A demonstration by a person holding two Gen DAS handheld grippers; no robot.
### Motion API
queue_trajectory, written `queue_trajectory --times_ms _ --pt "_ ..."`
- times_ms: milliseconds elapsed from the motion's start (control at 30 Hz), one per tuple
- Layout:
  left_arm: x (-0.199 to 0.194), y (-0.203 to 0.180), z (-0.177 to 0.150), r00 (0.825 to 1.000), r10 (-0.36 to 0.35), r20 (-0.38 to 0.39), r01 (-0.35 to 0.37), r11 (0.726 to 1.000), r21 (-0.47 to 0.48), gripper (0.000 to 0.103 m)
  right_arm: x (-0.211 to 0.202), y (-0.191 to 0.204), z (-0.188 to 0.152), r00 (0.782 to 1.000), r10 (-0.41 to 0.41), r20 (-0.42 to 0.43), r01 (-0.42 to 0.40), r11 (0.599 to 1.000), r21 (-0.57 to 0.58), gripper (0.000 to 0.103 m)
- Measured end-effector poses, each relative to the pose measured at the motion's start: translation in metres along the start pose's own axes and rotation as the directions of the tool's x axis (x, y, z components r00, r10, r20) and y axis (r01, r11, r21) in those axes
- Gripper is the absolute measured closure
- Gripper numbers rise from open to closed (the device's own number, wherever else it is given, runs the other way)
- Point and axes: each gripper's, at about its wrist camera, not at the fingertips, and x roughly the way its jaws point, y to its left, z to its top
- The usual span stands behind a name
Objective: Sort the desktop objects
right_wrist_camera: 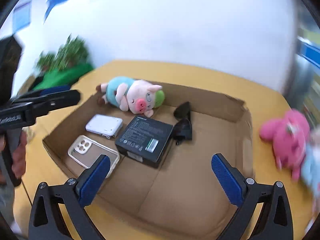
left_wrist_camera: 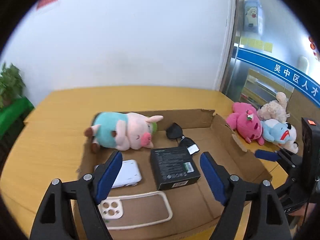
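At the bottom of the left wrist view the left gripper point(left_wrist_camera: 161, 177) stands with its jaws wide and nothing between them; the right gripper point(right_wrist_camera: 161, 180), at the bottom of its own view, is spread just as wide and also empty. Both hang above the near edge of the cardboard box point(right_wrist_camera: 180, 190), which suggests neither has yet chosen a thing to take.

Just beyond the fingers, in the lower left of the box, lies the cream phone case point(left_wrist_camera: 136, 208), flat with its camera holes up. Beside it towards the centre rests the black carton point(left_wrist_camera: 174, 166), and to the left of that the white power bank point(left_wrist_camera: 128, 173); the three sit close together, probably grouped as electronics. Further in, right of centre, are the dark sunglasses point(left_wrist_camera: 177, 135), touching the carton's far corner.

At the box's far left wall the pig plush point(left_wrist_camera: 124, 133) lies on its side, half over the rim, so it may be the odd one still to sort out.

Outside the box, at the right of the frame on the yellow worktop point(left_wrist_camera: 60, 140), the pink plush point(left_wrist_camera: 247, 123), a beige plush point(left_wrist_camera: 274, 110) and a blue-and-white plush point(left_wrist_camera: 280, 133) are heaped together: likely the soft-toy pile.
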Motion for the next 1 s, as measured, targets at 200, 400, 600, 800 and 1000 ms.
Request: queue_trajectory --times_ms 200,400,600,800,1000 --pt "-0.011 -0.013 -0.063 0.989 0.118 0.090 -0.120 0.993 0.016 0.023 0.000 0.025 -0.056 0.977 -0.127 0.168 0.115 0.990 0.081 0.000" --pt "0.001 -0.008 -0.092 0.971 0.225 0.081 -0.226 0.974 0.000 0.023 0.017 0.022 -0.084 0.946 -0.208 0.249 0.176 0.973 0.147 0.000" --pt "0.017 -0.010 -0.108 0.961 0.262 0.086 -0.263 0.965 0.010 0.021 0.032 0.022 -0.091 0.943 -0.222 0.250 0.188 0.970 0.154 0.000" --pt "0.016 -0.011 -0.111 0.959 0.258 0.120 -0.260 0.966 0.005 0.016 0.034 0.022 -0.092 0.942 -0.227 0.247 0.194 0.969 0.151 0.000" --pt "0.016 -0.012 -0.112 0.959 0.252 0.131 -0.255 0.967 0.009 0.013 0.033 0.022 -0.093 0.942 -0.228 0.245 0.196 0.969 0.149 0.000"
